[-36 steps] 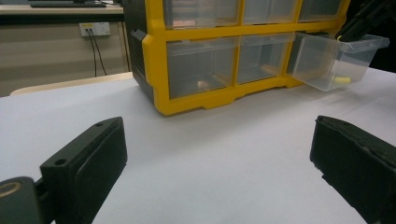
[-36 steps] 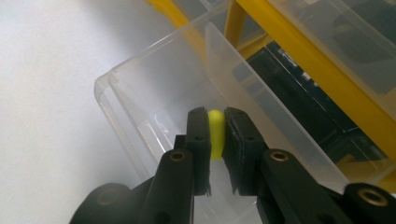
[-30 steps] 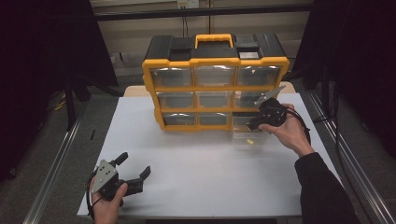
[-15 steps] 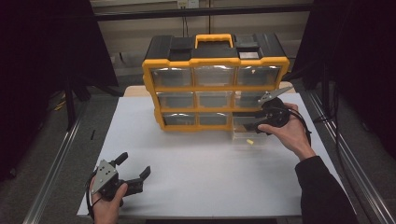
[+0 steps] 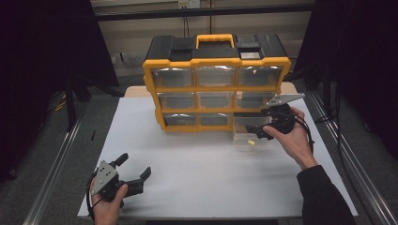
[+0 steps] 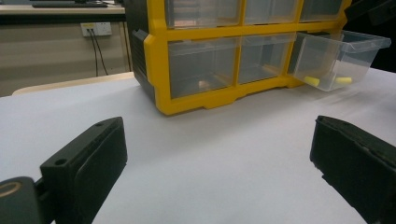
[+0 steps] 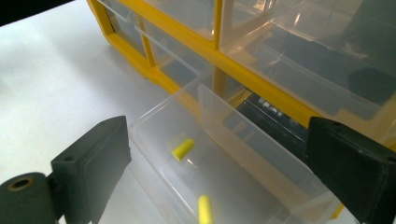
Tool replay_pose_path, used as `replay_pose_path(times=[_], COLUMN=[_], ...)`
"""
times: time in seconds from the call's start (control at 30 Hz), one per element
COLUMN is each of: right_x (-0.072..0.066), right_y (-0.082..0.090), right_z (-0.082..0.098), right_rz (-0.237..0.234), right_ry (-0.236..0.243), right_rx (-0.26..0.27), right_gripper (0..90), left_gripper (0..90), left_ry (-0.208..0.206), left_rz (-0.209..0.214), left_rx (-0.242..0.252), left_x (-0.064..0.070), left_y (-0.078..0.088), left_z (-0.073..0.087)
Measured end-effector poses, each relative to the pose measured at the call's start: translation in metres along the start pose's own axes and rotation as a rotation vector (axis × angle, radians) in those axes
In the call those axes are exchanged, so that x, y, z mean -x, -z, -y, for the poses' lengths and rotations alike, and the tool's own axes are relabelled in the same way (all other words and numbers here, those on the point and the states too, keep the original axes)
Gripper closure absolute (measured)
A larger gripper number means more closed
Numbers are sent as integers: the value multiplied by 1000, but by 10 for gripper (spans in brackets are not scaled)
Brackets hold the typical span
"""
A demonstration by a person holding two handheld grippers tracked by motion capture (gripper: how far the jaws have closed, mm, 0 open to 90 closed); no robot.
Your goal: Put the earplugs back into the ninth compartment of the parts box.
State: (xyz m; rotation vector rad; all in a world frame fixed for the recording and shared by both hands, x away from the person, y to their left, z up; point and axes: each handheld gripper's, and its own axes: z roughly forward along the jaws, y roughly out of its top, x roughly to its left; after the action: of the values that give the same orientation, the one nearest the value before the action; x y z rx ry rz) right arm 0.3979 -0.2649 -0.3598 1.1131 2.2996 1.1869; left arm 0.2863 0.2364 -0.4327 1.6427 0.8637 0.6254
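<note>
A yellow and black organizer (image 5: 216, 89) with clear drawers stands at the back of the white table. Its bottom right drawer (image 5: 251, 133) is pulled out and holds two yellow earplugs (image 7: 183, 149) (image 7: 205, 210). My right gripper (image 5: 265, 129) hovers just over this drawer (image 7: 154, 121), open. Its jaws have just been opening, and nothing is pinched between them. At the front left, my left gripper (image 5: 135, 165) rests low over the table, open and empty, pointing at the organizer (image 6: 210, 100) and the open drawer (image 6: 345, 51).
The white table top (image 5: 211, 178) stretches wide between the two hands. Metal rails (image 5: 51, 168) run along both sides of the table. The other drawers of the organizer are pushed in.
The right gripper's jaws stand wider apart over the open drawer than before, and the hand has barely shifted. The left hand has kept still.
</note>
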Motion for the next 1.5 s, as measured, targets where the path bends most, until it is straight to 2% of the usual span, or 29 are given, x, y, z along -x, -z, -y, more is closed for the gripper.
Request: replay_pose_path(times=[0.13,0.3,0.43,0.57,0.67,0.87,1.07,1.17,1.37,1.43,1.5], right_x=[-2,-6,-11,-13,-16,-16,-23,-23,-24,-25,-26], right_y=[3,6,10,12,13,20,22,26,26,27,27], right_z=[7,15,20,28,34,43,55,60,73,75,77], right_rz=[-4,14,54,64,90,113,156,160,174,183,192], right_ry=[-18,-33,-33,-48,-45,-62,-50,-60,-76,-72,-76], right_rx=[32,77,108,146,171,207,240,257,252,262,269], right_gripper=[40,38,37,35,34,30,35,35,41,42,42], left_gripper=[40,40,40,40,40,40,40,40,40,40,40], left_ry=[0,-4,-2,-1,-2,7,6,5,11,-4,-1], left_rz=[0,1,-2,-1,-1,0,0,2,6,3,3], left_rx=[0,-3,0,2,0,3,4,5,11,7,8], left_x=[0,0,0,0,0,0,0,0,1,0,0], left_y=[0,0,0,0,0,0,1,1,1,1,1], left_z=[0,0,0,0,0,0,0,0,-1,-1,-1])
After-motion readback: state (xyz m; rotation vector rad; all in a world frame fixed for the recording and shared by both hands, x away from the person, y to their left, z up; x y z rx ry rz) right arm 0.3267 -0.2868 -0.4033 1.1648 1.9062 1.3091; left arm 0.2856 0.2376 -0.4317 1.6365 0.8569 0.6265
